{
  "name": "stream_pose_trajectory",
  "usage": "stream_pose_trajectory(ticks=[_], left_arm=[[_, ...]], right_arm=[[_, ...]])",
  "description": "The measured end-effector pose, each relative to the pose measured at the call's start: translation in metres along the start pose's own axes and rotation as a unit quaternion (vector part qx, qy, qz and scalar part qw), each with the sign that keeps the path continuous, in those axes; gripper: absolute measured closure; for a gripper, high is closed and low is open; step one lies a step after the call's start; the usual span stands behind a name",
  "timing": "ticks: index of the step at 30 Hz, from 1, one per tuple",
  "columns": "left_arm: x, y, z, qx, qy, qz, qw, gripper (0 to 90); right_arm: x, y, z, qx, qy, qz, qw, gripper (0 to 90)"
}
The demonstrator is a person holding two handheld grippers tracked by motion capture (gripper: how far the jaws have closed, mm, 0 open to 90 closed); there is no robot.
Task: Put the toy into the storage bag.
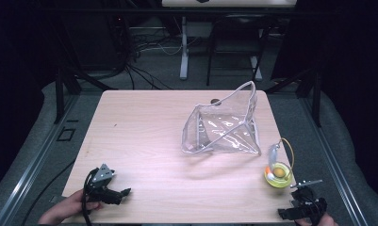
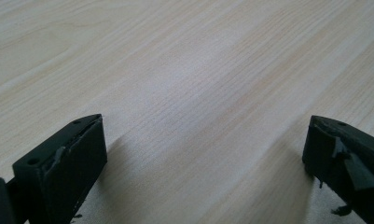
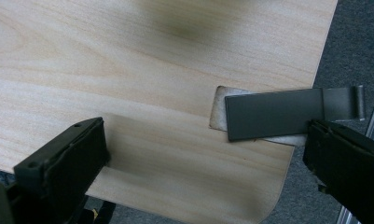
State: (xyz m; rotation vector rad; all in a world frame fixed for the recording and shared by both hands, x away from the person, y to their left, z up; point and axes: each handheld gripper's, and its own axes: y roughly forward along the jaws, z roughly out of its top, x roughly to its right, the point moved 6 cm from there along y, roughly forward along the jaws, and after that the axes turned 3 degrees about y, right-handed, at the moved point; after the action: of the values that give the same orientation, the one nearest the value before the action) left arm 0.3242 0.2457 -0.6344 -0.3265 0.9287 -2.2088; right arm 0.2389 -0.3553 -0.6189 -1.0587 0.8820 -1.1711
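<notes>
Resting at the near corners of the tabletop (image 1: pixel 144 141), the left gripper (image 1: pixel 112 192) and right gripper (image 1: pixel 302 207) both hold their jaws apart on nothing. Just beyond the right one sits a small yellow cup (image 1: pixel 278 175) near the edge; farther off stands a clear plastic bag (image 1: pixel 222 127). A careless reach could likely knock the cup off or collapse the flimsy bag.

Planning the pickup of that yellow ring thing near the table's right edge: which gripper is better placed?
Right. The right gripper, jaws open, sits at the table's near right corner, just below the yellow ring; the left gripper is across the table.
</notes>
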Motion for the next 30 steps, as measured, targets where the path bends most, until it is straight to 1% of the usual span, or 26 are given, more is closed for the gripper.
stream_pose_trajectory(ticks=[4, 7, 8, 10, 11, 12, 14, 15, 16, 17, 18, 19, 20, 21, 22, 23, 24, 25, 26, 27, 28, 29, 30], left_arm=[[0.0, 0.0, 0.0, 0.0, 0.0, 0.0, 1.0, 0.0], [0.0, 0.0, 0.0, 0.0, 0.0, 0.0, 1.0, 0.0], [0.0, 0.0, 0.0, 0.0, 0.0, 0.0, 1.0, 0.0], [0.0, 0.0, 0.0, 0.0, 0.001, 0.0, 1.0, 0.0], [0.0, 0.0, 0.0, 0.001, 0.001, 0.0, 1.0, 0.0], [0.0, 0.0, 0.0, 0.001, 0.001, 0.0, 1.0, 0.0], [0.0, 0.001, 0.001, 0.002, 0.002, -0.001, 1.0, 0.0], [0.0, 0.001, 0.001, 0.002, 0.001, -0.001, 1.0, 0.0], [0.0, 0.001, 0.001, 0.001, 0.002, -0.001, 1.0, 0.0], [0.0, 0.001, 0.001, 0.001, 0.002, -0.002, 1.0, 0.0], [0.0, 0.001, 0.001, 0.001, 0.002, -0.002, 1.0, 0.0], [0.0, 0.001, 0.001, 0.001, 0.002, -0.002, 1.0, 0.0], [0.0, 0.001, 0.001, 0.001, 0.002, -0.002, 1.0, 0.0], [0.0, 0.001, 0.001, 0.002, 0.002, 0.001, 1.0, 0.0], [0.0, 0.001, 0.001, 0.002, 0.002, 0.0, 1.0, 0.0], [0.0, 0.001, 0.001, 0.002, 0.002, 0.0, 1.0, 0.0], [-0.001, 0.001, 0.001, 0.001, 0.006, 0.0, 1.0, 0.0], [-0.001, 0.001, 0.001, 0.001, 0.005, 0.0, 1.0, 0.0], [-0.001, 0.001, 0.001, 0.001, 0.005, 0.0, 1.0, 0.0], [-0.001, 0.001, 0.001, 0.001, 0.006, 0.0, 1.0, 0.0], [-0.001, 0.001, 0.001, 0.001, 0.006, 0.0, 1.0, 0.0], [-0.001, 0.001, 0.001, 0.001, 0.005, 0.0, 1.0, 0.0], [-0.001, 0.001, 0.001, 0.001, 0.006, 0.0, 1.0, 0.0]], right_arm=[[0.0, 0.0, 0.0, 0.002, 0.002, -0.002, 1.0, 0.0], [0.001, -0.001, 0.0, -0.005, -0.007, -0.001, 1.0, 0.0], [0.0, 0.0, 0.0, 0.002, -0.002, 0.0, 1.0, 0.0], [0.0, 0.0, 0.0, 0.002, -0.003, 0.0, 1.0, 0.0], [0.002, -0.002, 0.0, -0.005, -0.017, -0.007, 0.9998, 0.0], [0.0, 0.0, 0.001, 0.004, -0.015, -0.003, 0.9999, 0.0], [0.0, 0.0, 0.001, 0.006, -0.019, -0.001, 0.9998, 0.0], [0.0, 0.0, 0.001, 0.003, -0.021, -0.004, 0.9998, 0.0], [0.0, -0.003, -0.001, -0.018, -0.025, -0.011, 0.9995, 0.0], [0.0, -0.003, -0.001, -0.025, -0.025, -0.012, 0.9993, 0.0], [-0.002, -0.001, -0.002, -0.023, -0.021, -0.006, 0.9995, 0.8], [-0.003, -0.002, -0.002, -0.027, -0.019, 0.005, 0.9995, 3.2], [-0.003, -0.004, -0.003, -0.029, -0.024, 0.002, 0.9993, 5.6], [-0.001, -0.007, -0.003, -0.039, -0.032, -0.002, 0.9988, 5.8], [-0.002, -0.006, -0.003, -0.028, -0.027, 0.002, 0.9992, 5.2], [-0.002, -0.006, -0.003, -0.028, -0.027, 0.002, 0.9992, 5.2], [-0.002, -0.008, -0.004, -0.037, -0.022, 0.004, 0.9991, 0.9], [-0.001, -0.009, -0.005, -0.042, -0.022, -0.002, 0.9989, 0.0], [-0.001, -0.009, -0.005, -0.042, -0.022, -0.002, 0.9989, 0.0], [0.002, -0.011, -0.004, -0.046, -0.026, -0.014, 0.9985, 0.0], [-0.001, -0.013, -0.003, -0.035, -0.019, 0.003, 0.9992, 0.0], [-0.001, -0.015, -0.002, -0.033, -0.018, 0.001, 0.9993, 0.0], [0.0, -0.017, -0.002, -0.038, -0.025, -0.003, 0.9989, 0.0]])
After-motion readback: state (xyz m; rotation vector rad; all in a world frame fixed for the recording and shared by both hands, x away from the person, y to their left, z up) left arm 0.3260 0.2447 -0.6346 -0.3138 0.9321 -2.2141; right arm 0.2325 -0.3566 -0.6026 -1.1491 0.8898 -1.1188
